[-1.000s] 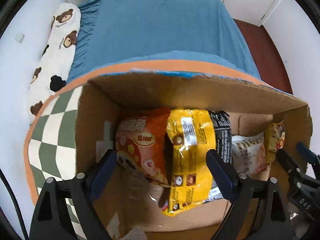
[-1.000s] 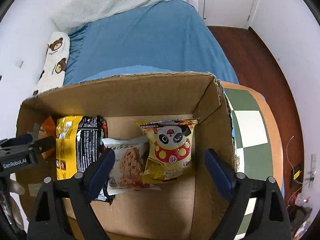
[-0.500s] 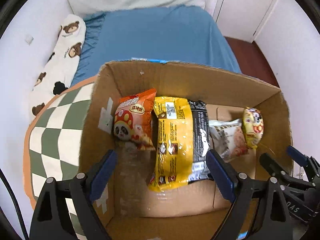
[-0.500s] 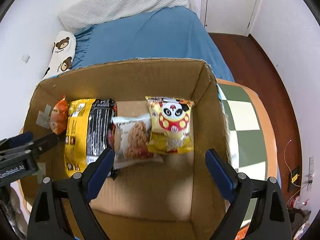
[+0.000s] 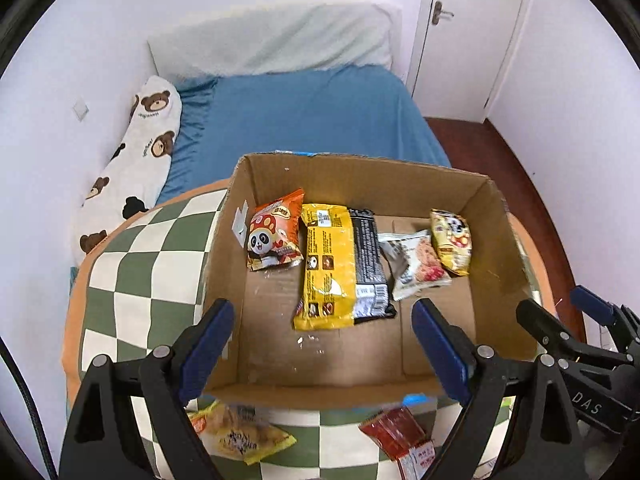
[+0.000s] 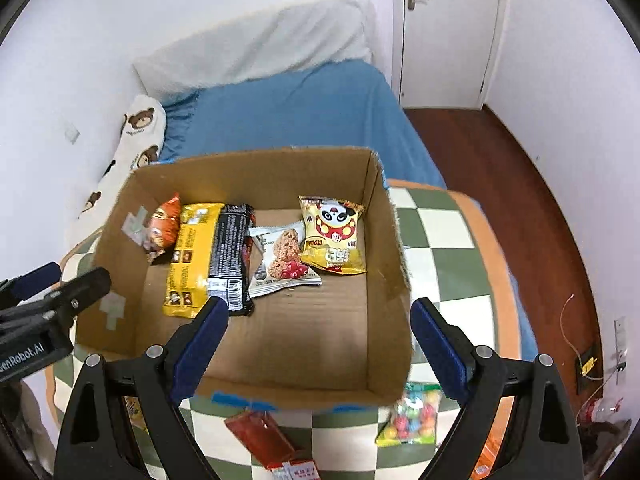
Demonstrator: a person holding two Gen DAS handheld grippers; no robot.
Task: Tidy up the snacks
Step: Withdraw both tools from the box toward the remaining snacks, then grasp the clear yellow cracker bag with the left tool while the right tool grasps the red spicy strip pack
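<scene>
Bedroom, checkered counter [image 5: 140, 280]: cardboard box [image 5: 356, 184] holds five snacks. Both grippers' fingers [image 5: 208, 332] wide apart, empty. Next: lower squarely over red packet [image 6: 260, 436].

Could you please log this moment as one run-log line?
left gripper: open, empty | right gripper: open, empty | box: five snacks | red packet, candy bag: outside

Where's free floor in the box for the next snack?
Bare cardboard box floor runs along the near wall, in front of the yellow noodle pack and yellow panda bag. The back row is packed side by side.
</scene>
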